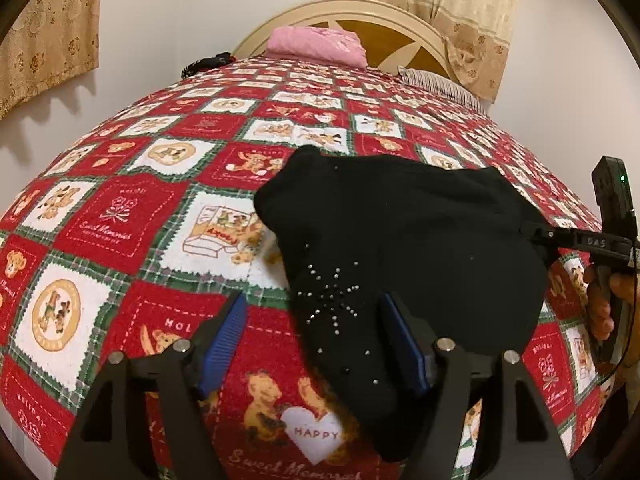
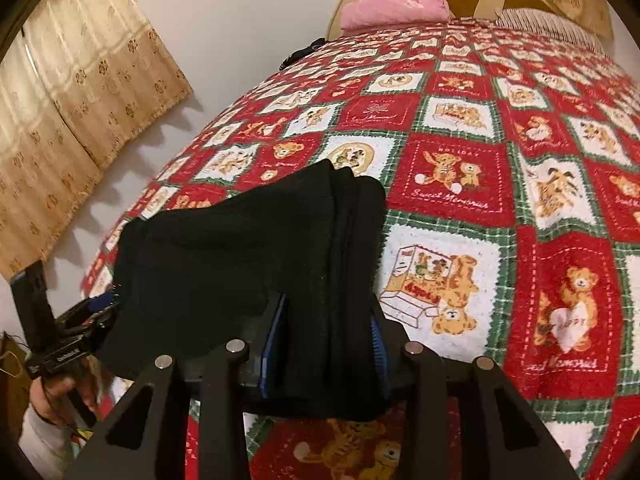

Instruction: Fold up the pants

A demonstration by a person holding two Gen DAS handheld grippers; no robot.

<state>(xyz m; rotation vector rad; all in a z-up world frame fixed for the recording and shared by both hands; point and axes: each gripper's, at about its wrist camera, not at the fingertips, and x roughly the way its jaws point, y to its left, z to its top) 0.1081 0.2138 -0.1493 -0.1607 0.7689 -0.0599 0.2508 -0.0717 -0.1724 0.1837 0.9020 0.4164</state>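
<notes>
Black pants point(image 1: 404, 248) lie bunched on a bed, worked by two handheld grippers.

The one soft knit garment, studded with a starburst of small silver beads, rests on a fleecy red, white and green teddy-bear patchwork blanket point(image 1: 120, 216). The left gripper point(image 1: 316, 340) stands wide, one blue ribbed pad point(image 1: 224, 340) on bare blanket. The right gripper point(image 2: 328, 344) straddles folded layers; whether it pinches them cannot be told. One pink cushion point(image 1: 316, 46) sits by the rounded headboard point(image 1: 400, 20).

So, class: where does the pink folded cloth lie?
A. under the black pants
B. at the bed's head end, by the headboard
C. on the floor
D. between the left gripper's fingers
B: the pink folded cloth lies against the cream headboard, far beyond the black pants on the bear-print bedspread.
</notes>
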